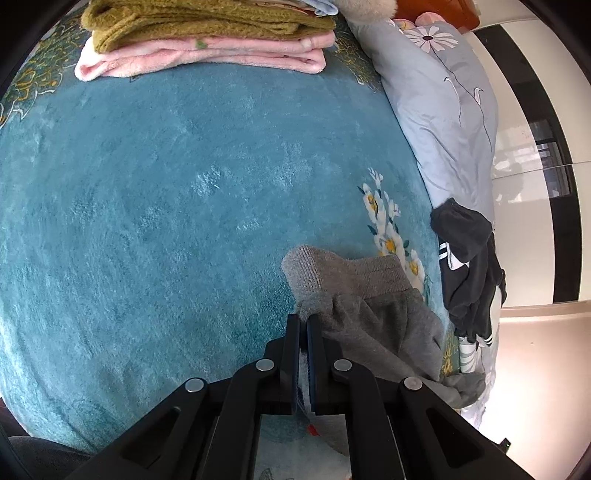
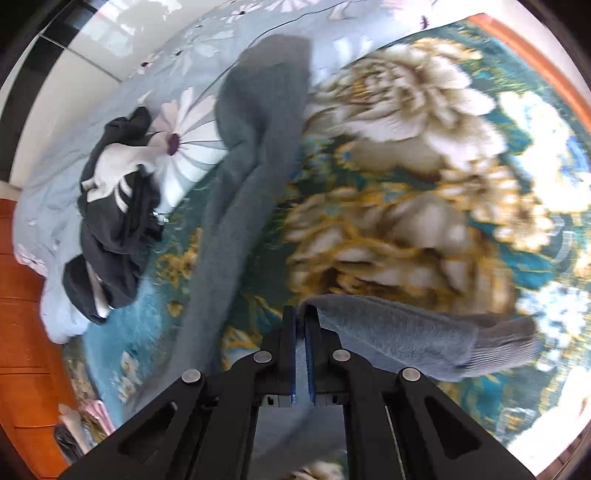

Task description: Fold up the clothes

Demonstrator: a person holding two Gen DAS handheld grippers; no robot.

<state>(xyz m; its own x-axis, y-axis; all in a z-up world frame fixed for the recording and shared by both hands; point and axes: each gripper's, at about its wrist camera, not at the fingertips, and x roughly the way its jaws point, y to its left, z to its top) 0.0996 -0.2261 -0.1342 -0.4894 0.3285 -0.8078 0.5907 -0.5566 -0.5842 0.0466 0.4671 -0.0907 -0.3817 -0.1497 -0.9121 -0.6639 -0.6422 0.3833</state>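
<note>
My left gripper (image 1: 303, 319) is shut on the grey sweatpants (image 1: 373, 314), pinching the fabric near the ribbed waistband over the teal blanket (image 1: 166, 206). My right gripper (image 2: 300, 312) is shut on the same grey sweatpants (image 2: 406, 332), holding a leg near its ribbed cuff. The rest of the garment (image 2: 255, 147) trails away across the flowered blanket (image 2: 406, 166) toward the far side. The right wrist view is blurred by motion.
A folded olive knit (image 1: 207, 22) lies on folded pink fleece (image 1: 207, 59) at the far edge. A crumpled black and white garment (image 1: 469, 269) lies at the right, also in the right wrist view (image 2: 114, 206). A grey-blue daisy duvet (image 1: 443, 103) borders the blanket. Wooden furniture (image 2: 22, 295) stands at left.
</note>
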